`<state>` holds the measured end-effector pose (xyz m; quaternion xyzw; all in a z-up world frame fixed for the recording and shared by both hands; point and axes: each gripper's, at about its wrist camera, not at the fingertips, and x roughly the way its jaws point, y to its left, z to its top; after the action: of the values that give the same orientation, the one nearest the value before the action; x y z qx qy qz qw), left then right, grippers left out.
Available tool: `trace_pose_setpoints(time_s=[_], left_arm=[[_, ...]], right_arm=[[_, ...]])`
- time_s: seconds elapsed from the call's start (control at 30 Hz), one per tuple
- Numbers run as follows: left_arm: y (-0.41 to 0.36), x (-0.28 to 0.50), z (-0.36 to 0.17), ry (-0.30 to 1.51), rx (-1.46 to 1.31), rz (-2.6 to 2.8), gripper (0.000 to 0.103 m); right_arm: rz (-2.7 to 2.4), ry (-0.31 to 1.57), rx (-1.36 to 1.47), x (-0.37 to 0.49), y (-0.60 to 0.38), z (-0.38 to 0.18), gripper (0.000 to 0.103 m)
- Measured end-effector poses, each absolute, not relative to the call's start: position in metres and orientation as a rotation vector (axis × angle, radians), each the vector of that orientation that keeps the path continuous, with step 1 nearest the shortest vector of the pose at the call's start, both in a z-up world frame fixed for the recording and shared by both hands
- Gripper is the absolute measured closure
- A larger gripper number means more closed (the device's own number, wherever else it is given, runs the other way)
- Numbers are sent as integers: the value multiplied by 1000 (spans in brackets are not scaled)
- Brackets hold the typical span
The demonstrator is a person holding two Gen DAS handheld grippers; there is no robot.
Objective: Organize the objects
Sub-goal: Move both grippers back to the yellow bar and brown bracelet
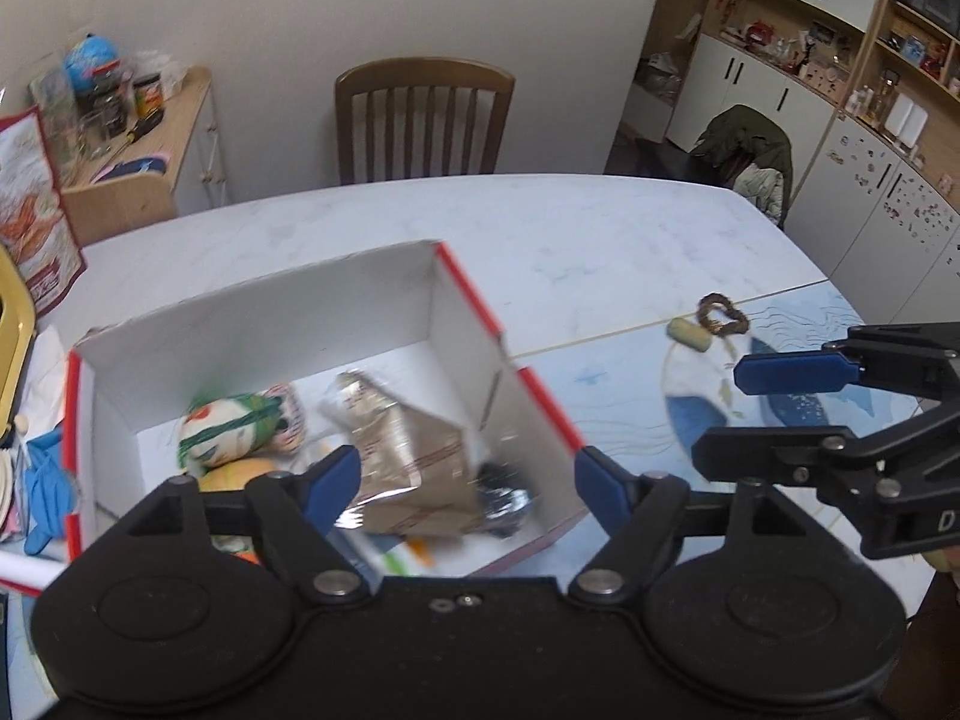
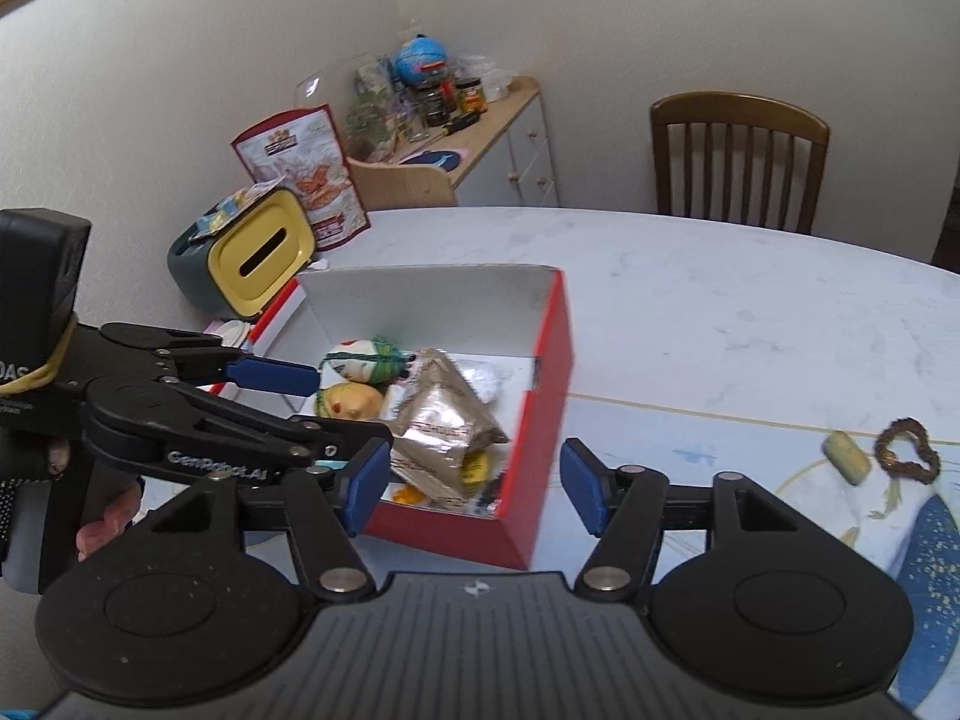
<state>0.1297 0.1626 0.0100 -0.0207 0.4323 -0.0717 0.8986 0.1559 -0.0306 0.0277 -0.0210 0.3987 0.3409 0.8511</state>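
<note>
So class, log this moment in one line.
left tool: open | right tool: open | packet: in box | cork, bracelet: on table

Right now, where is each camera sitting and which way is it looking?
Left wrist view: rides on the left gripper, tilted down into the red box; its own open blue pads show, and the right gripper beside it.
Right wrist view: rides on the right gripper, facing the same box from the other side; the left gripper and a hand show.
Both see the box, silver packet, cork and chair.
</note>
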Motion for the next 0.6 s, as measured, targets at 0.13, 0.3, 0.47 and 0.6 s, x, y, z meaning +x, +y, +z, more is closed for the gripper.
trace_pose_setpoints(time_s=[0.13, 0.3, 0.47, 0.6], left_arm=[[141, 132, 12, 877, -37, -162, 18], [113, 138, 13, 861, -29, -174, 8], [84, 147, 13, 837, -21, -180, 0], [60, 158, 7, 840, -6, -194, 0]], right_arm=[[694, 845, -19, 162, -56, 25, 34], [662, 848, 6, 169, -92, 20, 32], [606, 844, 24, 179, -134, 14, 26], [556, 857, 45, 191, -169, 9, 24]])
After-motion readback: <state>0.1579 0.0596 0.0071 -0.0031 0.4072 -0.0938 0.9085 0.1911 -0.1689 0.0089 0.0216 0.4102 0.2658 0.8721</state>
